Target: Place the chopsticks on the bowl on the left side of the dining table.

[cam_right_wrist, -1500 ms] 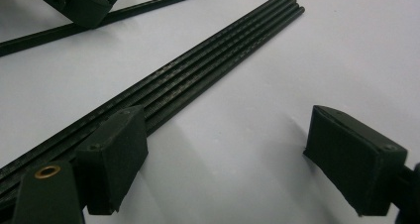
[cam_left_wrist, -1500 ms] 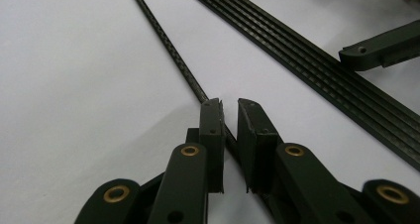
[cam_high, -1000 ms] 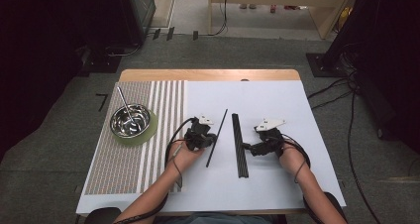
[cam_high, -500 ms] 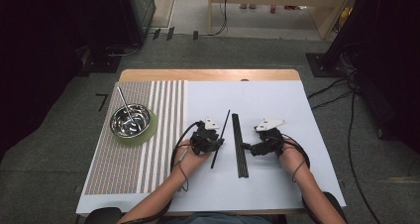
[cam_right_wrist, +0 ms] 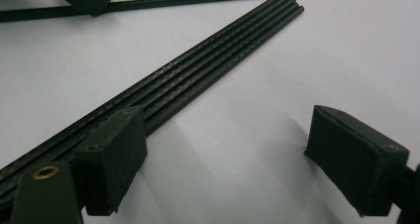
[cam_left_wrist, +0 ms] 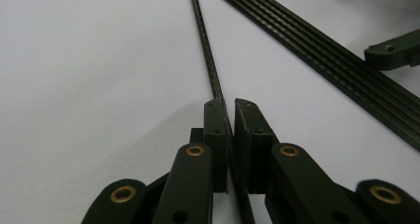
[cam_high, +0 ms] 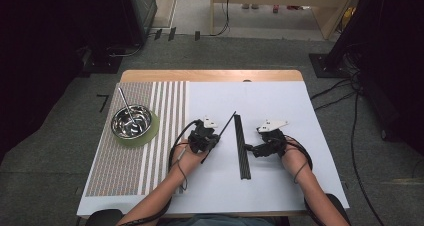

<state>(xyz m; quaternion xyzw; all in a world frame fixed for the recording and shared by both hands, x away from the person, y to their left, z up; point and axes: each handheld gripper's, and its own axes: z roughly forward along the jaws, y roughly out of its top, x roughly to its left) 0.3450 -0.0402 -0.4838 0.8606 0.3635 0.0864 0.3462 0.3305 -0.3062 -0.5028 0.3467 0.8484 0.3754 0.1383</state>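
The left gripper (cam_high: 206, 138), at the centre of the high view, is clamping 1 thin black rod (cam_left_wrist: 208, 60) between its narrowed jaws. Compared with the frames 1.0 s and 0.5 s earlier, this gripper and its rod are shifting rightward, and the rod's far tip is now meeting the top end of the bundle of black rods (cam_high: 242, 146) lying at centre frame. The right gripper (cam_high: 260, 148), jaws spread wide, is resting beside the bundle's right edge, 1 jaw touching it in the right gripper view. Judgement: the single rod is being brought alongside the bundle; alignment is not yet complete.
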